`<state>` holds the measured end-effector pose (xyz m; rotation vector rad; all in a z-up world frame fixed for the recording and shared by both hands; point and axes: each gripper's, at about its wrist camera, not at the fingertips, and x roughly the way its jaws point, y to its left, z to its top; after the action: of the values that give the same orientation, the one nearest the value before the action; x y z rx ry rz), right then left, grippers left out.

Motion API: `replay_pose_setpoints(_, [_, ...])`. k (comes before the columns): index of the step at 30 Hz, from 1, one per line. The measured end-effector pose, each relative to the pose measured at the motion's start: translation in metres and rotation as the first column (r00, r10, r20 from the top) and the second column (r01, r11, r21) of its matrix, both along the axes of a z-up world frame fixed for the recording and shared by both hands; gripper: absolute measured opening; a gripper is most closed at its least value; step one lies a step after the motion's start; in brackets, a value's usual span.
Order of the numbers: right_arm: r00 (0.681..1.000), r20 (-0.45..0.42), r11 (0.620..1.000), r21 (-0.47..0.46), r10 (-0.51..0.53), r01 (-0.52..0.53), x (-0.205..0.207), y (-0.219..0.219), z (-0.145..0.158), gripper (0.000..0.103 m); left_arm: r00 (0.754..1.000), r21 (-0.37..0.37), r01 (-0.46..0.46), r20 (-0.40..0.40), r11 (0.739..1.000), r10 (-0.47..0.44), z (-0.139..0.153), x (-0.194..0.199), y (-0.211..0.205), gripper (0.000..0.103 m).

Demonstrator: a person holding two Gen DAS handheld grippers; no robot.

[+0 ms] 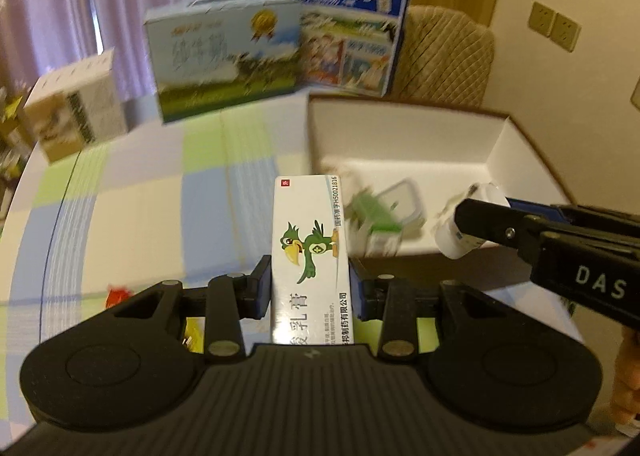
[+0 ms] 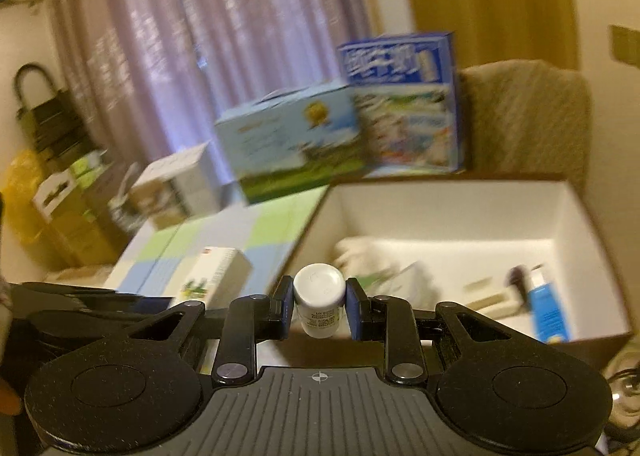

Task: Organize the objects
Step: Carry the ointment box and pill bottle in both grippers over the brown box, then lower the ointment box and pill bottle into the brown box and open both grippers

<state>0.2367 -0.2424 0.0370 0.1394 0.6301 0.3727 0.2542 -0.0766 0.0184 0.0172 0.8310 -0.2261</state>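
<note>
Currently both loads are in transit toward the open box on the bench. The left gripper clamps the ointment carton; the right gripper clamps the white bottle at the box's near wall. Next move, as judged: carry each over the rim, lower, release.

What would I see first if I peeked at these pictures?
First, the white medicine box with a green cartoon bird, pinched in the left gripper above the checked tablecloth. Next, the small white bottle held by the right gripper near the big open cardboard box.
</note>
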Motion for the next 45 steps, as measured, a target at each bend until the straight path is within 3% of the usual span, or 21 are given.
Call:
replay_pose_setpoints(10, [0.971, 0.024, 0.969, 0.073, -0.239, 0.237, 0.040, -0.077, 0.019, 0.024, 0.996, -0.060, 0.091, 0.023, 0.994, -0.089, 0.025, 0.049, -0.064, 0.033])
replay_pose_setpoints(14, [0.953, -0.009, 0.947, 0.111, -0.302, 0.301, 0.069, -0.102, 0.017, 0.024, 0.994, -0.089, 0.112, -0.004, 0.990, -0.113, 0.020, 0.072, -0.090, 0.033])
replay_pose_setpoints(19, [0.926, -0.083, 0.916, 0.138, -0.368, 0.376, 0.104, -0.132, -0.003, 0.024, 0.991, -0.067, 0.126, -0.039, 0.990, -0.129, 0.005, 0.100, -0.121, 0.033])
replay_pose_setpoints(30, [0.890, -0.231, 0.906, 0.069, -0.393, 0.418, 0.136, -0.153, -0.062, 0.024, 0.983, -0.024, 0.137, -0.119, 0.990, -0.139, -0.041, 0.150, -0.166, 0.033])
replay_pose_setpoints(40, [0.878, -0.252, 0.899, 0.060, -0.408, 0.435, 0.150, -0.154, -0.075, 0.024, 0.975, 0.002, 0.139, -0.173, 0.990, -0.137, -0.072, 0.173, -0.181, 0.033])
replay_pose_setpoints(45, [0.882, -0.245, 0.900, 0.068, -0.403, 0.430, 0.152, -0.153, -0.074, 0.024, 0.977, 0.022, 0.149, -0.158, 0.989, -0.143, -0.075, 0.177, -0.185, 0.034])
